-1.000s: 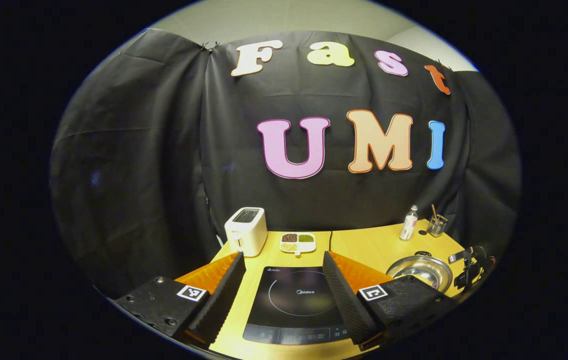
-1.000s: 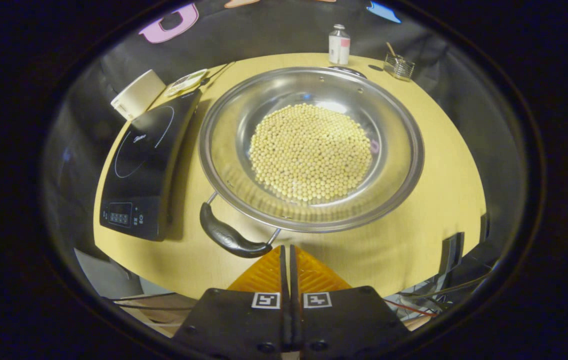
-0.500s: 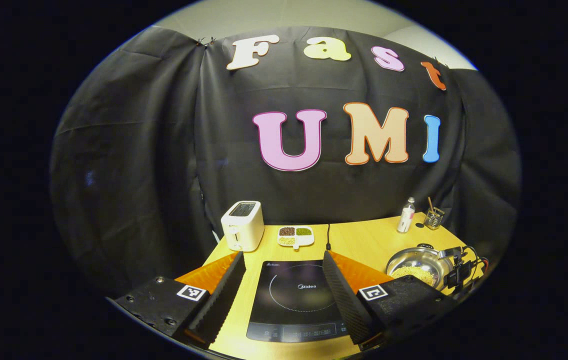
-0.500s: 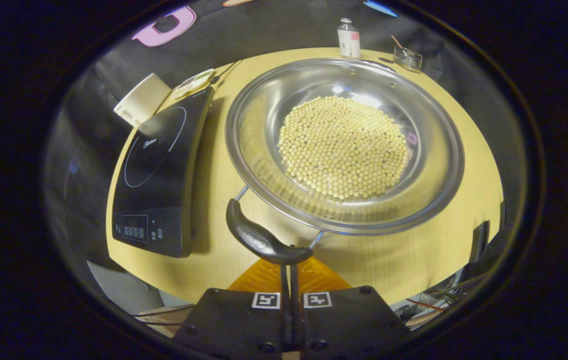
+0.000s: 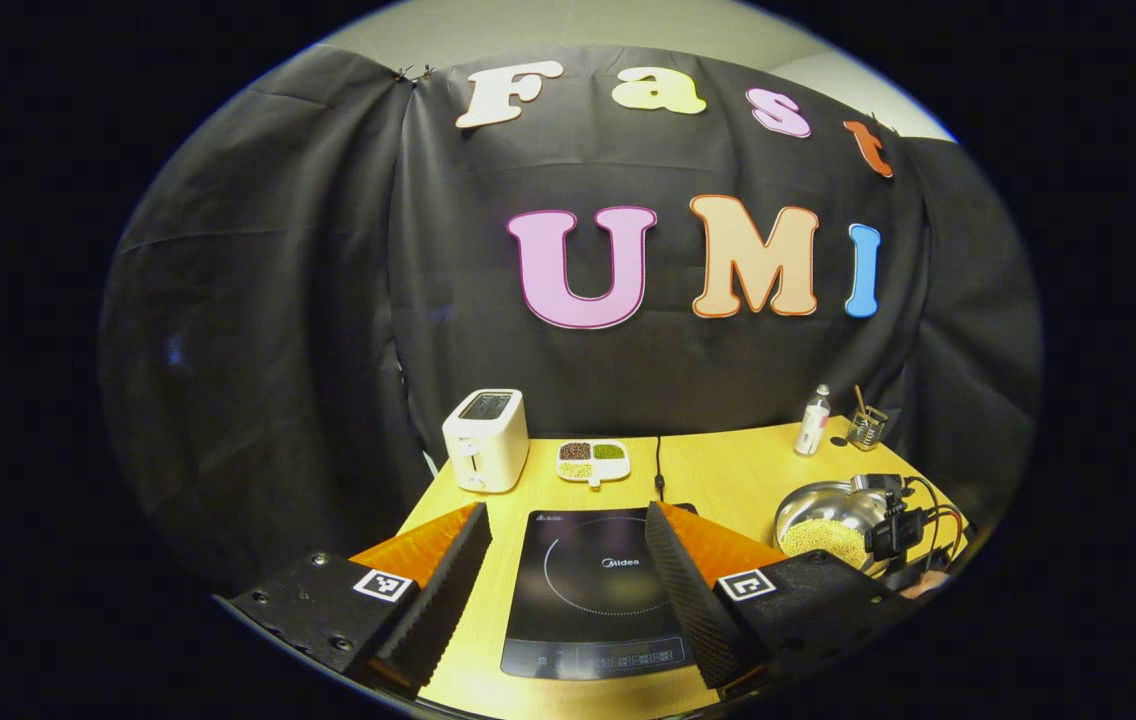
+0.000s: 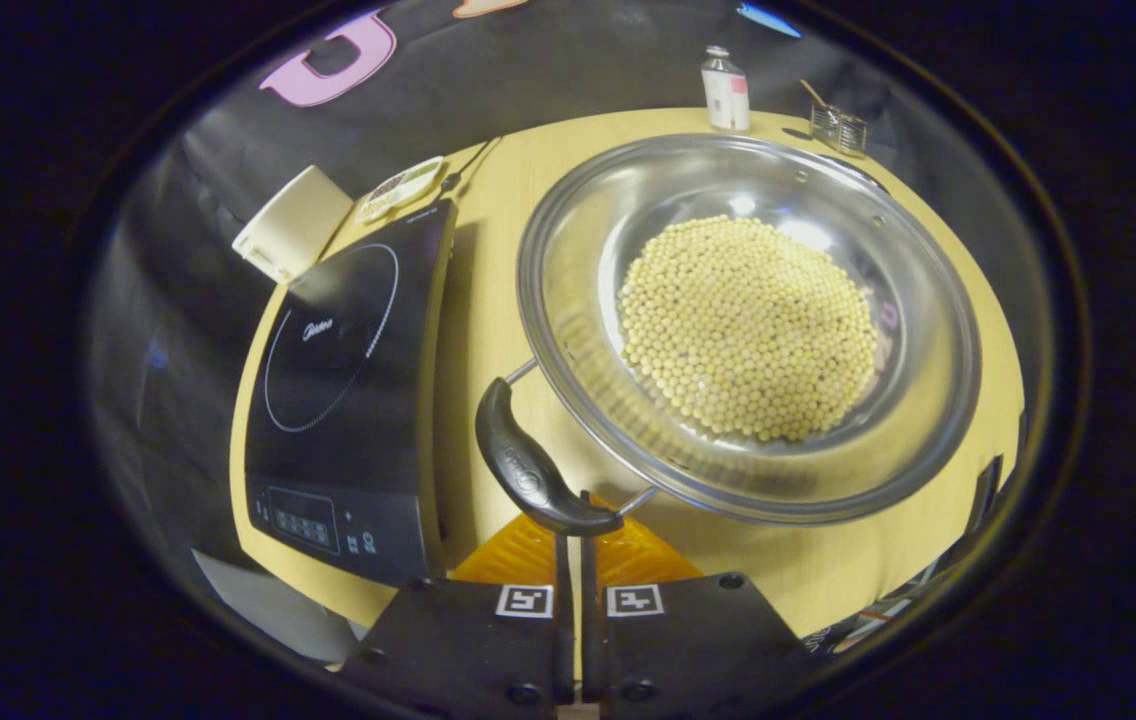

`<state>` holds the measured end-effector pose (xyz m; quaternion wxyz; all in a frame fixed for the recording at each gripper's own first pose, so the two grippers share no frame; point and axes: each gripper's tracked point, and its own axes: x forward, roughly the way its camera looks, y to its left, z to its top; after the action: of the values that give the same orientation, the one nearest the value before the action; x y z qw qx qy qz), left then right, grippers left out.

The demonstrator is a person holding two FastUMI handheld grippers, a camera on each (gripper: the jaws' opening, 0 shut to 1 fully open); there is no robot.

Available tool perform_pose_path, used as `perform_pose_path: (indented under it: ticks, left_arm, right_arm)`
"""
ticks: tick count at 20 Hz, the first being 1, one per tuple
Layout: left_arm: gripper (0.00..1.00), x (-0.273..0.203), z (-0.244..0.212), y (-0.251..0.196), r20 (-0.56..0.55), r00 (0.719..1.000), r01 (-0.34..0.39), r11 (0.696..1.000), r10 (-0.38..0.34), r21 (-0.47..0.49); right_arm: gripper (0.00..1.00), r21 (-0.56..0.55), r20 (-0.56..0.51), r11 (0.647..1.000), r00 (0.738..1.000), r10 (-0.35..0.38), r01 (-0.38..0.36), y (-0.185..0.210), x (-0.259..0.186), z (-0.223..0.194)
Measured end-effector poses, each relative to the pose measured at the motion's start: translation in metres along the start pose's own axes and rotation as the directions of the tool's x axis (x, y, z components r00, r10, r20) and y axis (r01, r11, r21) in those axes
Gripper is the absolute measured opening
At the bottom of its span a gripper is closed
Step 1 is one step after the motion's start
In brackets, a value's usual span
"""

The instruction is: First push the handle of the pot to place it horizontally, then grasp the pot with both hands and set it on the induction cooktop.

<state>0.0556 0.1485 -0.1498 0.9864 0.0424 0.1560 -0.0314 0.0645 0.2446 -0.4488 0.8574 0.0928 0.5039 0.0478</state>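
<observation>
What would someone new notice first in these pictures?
In the right gripper view, a steel pot heaped with pale beans, its black handle at the tips of the closed right hand-held gripper. To its left lies a black induction cooktop, framed by the open left hand-held gripper.

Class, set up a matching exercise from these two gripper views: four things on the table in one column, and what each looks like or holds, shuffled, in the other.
Things
1. pot
2. induction cooktop
3. toaster
4. divided dish

Descriptions
A. white, slots on top
B. flat, black, nothing on it
C. steel, filled with pale beans
D. small portions in separate sections

Pairs: 1-C, 2-B, 3-A, 4-D
</observation>
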Motion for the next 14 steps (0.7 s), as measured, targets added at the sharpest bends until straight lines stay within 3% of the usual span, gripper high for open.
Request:
perform_pose_path:
  ticks: [9, 10, 14]
  left_arm:
    - [0.95, -0.002, -0.009, 0.009, -0.020, 1.000, -0.019, 1.000, 0.018, -0.020]
    - [0.93, -0.002, -0.011, 0.008, -0.022, 1.000, -0.019, 1.000, 0.019, -0.022]
    - [0.95, 0.000, -0.016, 0.009, -0.040, 0.999, -0.010, 0.999, 0.009, -0.035]
  right_arm:
    - [0.06, 0.128, 0.070, 0.992, 0.998, -0.007, -0.002, 0.023, 0.034, 0.044]
    - [0.00, 0.155, 0.068, 0.988, 0.998, -0.003, -0.008, 0.027, 0.037, 0.047]
    - [0.02, 0.225, 0.075, 0.974, 0.997, -0.023, 0.005, 0.031, 0.046, 0.061]
